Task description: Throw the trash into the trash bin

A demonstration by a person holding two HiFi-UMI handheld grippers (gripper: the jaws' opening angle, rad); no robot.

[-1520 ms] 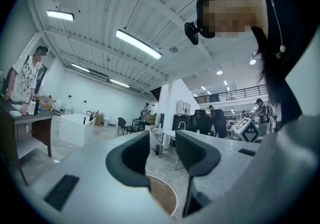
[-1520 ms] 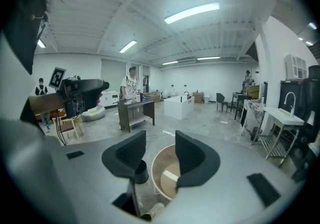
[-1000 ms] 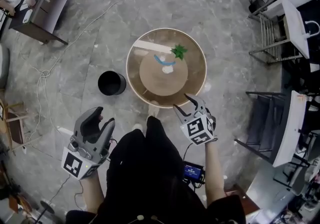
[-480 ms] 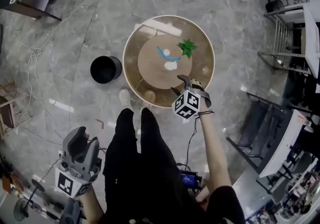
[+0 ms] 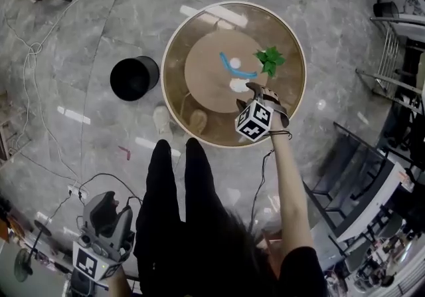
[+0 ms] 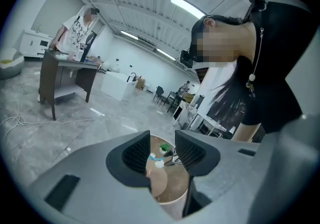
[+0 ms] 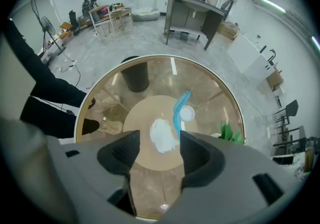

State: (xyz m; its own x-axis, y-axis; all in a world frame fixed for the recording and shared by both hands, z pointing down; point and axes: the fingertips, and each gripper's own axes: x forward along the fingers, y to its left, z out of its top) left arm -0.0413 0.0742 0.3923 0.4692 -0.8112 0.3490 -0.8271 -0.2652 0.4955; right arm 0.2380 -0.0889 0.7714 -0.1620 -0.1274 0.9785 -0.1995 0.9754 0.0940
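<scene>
A round glass table [image 5: 179,99] carries a crumpled white paper [image 5: 239,85], a blue strip [image 5: 230,63], a small white cap [image 7: 186,114] and a green leafy piece [image 5: 269,60]. On the floor left of the table stands the black trash bin [image 5: 133,78]. My right gripper [image 5: 256,92] hangs over the table pointing steeply down, open, with the white paper [image 7: 162,136] just beyond its empty jaws. The left gripper [image 5: 106,212] is low at my left side, its jaws a little apart with nothing between them. Its own view shows the table [image 6: 170,188] far ahead.
Cables [image 5: 30,56] trail over the marble floor at the left. Metal-framed chairs and desks [image 5: 372,156] crowd the right side. My shoes [image 5: 163,119] show beside and under the glass. A person stands at a dark desk [image 7: 192,12] far off.
My right gripper has moved from the table's near edge out over the glass toward the white paper, and lower. The left gripper has dropped to the lower left beside my leg.
</scene>
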